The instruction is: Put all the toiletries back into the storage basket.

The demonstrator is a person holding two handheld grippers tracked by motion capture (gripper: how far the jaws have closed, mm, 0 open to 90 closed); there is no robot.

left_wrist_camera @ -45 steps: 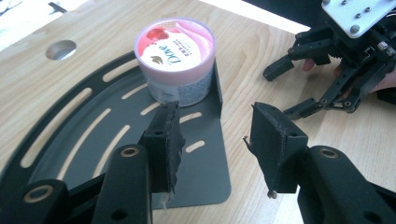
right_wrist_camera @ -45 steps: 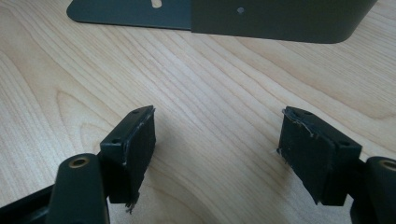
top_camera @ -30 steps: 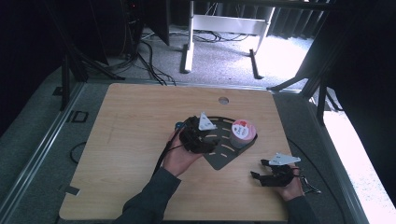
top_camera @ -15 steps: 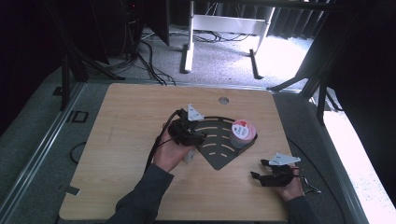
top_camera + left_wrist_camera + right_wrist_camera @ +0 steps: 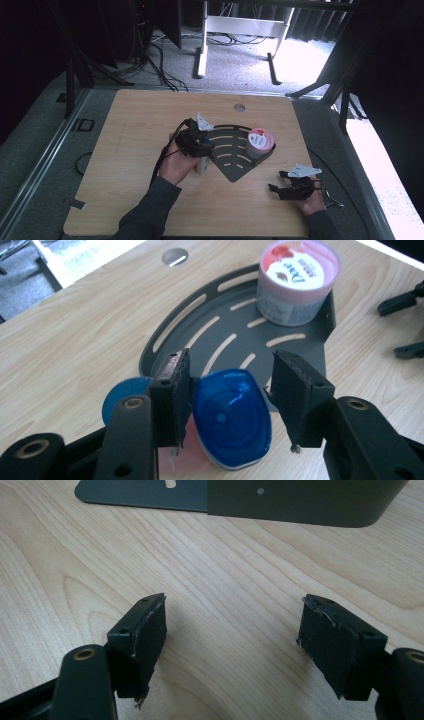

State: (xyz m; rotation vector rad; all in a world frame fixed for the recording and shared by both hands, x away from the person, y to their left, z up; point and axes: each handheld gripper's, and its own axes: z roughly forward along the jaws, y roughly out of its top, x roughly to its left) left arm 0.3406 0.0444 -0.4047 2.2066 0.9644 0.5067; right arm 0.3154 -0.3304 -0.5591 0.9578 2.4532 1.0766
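Note:
A white bottle with a blue oval cap stands on the table at the left tip of a dark slotted corner tray. My left gripper straddles the cap and is open. Its left pad lies against the cap, its right pad stands clear, and the jaws have just been closing a little. From above, the left gripper hangs over the bottle. A pink Dove tub sits in the tray's right corner. My right gripper rests open over bare wood, and from above it lies near the table's front right.
A blue disc lies on the table, half hidden behind my left jaw. The tray's upright wall stands just beyond my right gripper. A round cable hole sits near the table's far edge. Bare wood stretches left of the tray.
My left gripper has moved leftward from above the tray to its left tip, over the bottle. The right gripper has kept still.

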